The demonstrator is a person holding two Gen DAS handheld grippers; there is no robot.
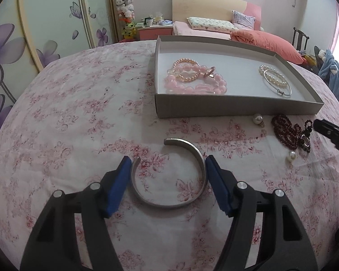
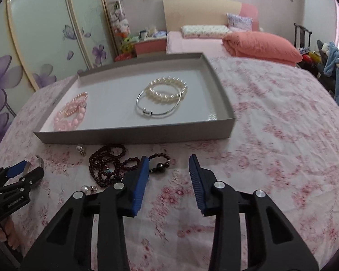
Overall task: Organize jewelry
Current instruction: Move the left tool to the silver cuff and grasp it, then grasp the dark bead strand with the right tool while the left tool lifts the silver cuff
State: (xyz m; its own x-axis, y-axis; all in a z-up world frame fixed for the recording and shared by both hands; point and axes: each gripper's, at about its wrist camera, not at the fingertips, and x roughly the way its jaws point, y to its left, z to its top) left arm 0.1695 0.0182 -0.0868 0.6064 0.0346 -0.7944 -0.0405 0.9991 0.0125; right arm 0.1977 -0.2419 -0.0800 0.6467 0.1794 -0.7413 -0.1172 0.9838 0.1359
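While we look along the left gripper [image 1: 168, 164], its blue pads sit against both sides of an open silver metal cuff bracelet [image 1: 169, 176] lying on the pink floral bedspread [image 1: 79, 113], just short of the shallow grey cardboard box [image 1: 237, 107] holding pink bead bracelets [image 1: 196, 81] and a white pearl bracelet [image 1: 273, 76]. From the right wrist view, the right gripper [image 2: 168, 164] stands partly open with only cloth between its pads, its left pad beside a dark red bead strand [image 2: 108, 164] in front of that box.
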